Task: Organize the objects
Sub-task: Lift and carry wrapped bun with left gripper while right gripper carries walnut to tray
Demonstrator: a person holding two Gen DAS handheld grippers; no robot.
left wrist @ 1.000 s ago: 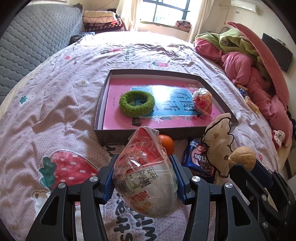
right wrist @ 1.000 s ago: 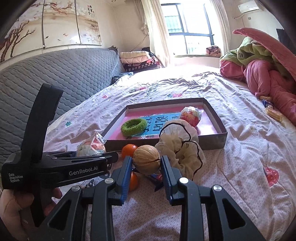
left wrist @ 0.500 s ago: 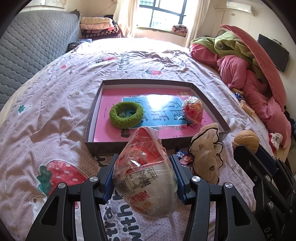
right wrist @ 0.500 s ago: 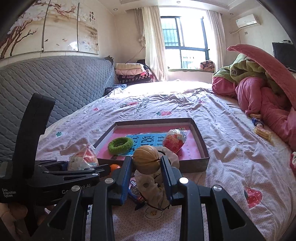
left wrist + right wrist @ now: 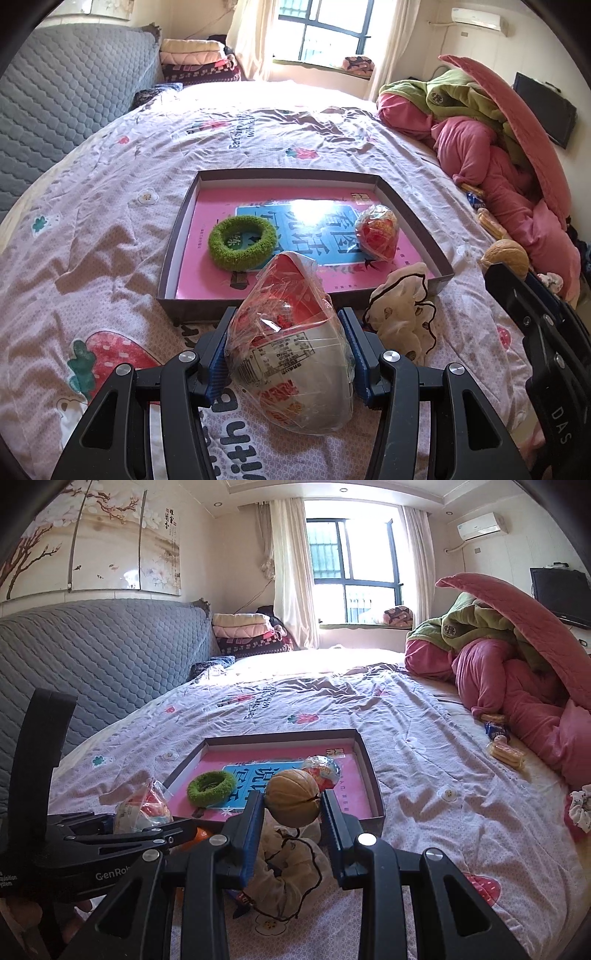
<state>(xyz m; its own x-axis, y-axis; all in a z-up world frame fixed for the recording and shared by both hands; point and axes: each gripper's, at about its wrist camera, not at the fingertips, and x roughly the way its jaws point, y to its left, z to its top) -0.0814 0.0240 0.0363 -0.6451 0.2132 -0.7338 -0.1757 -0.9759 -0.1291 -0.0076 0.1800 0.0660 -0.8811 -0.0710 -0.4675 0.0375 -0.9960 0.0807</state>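
The left gripper (image 5: 286, 354) had its fingers (image 5: 218, 350) spread fairly wide and pressed against both sides of a wrapped snack (image 5: 291, 350), held above the bed (image 5: 92, 240) just short of the tray (image 5: 177, 295). The right gripper (image 5: 291, 808) had its fingers (image 5: 253, 819) set narrower, clamped on a walnut (image 5: 293, 798) above a beige scrunchie (image 5: 291, 871). Farther off, inside the tray, lay a green ring (image 5: 242, 242) on the left and another wrapped snack (image 5: 377, 232) on the right.
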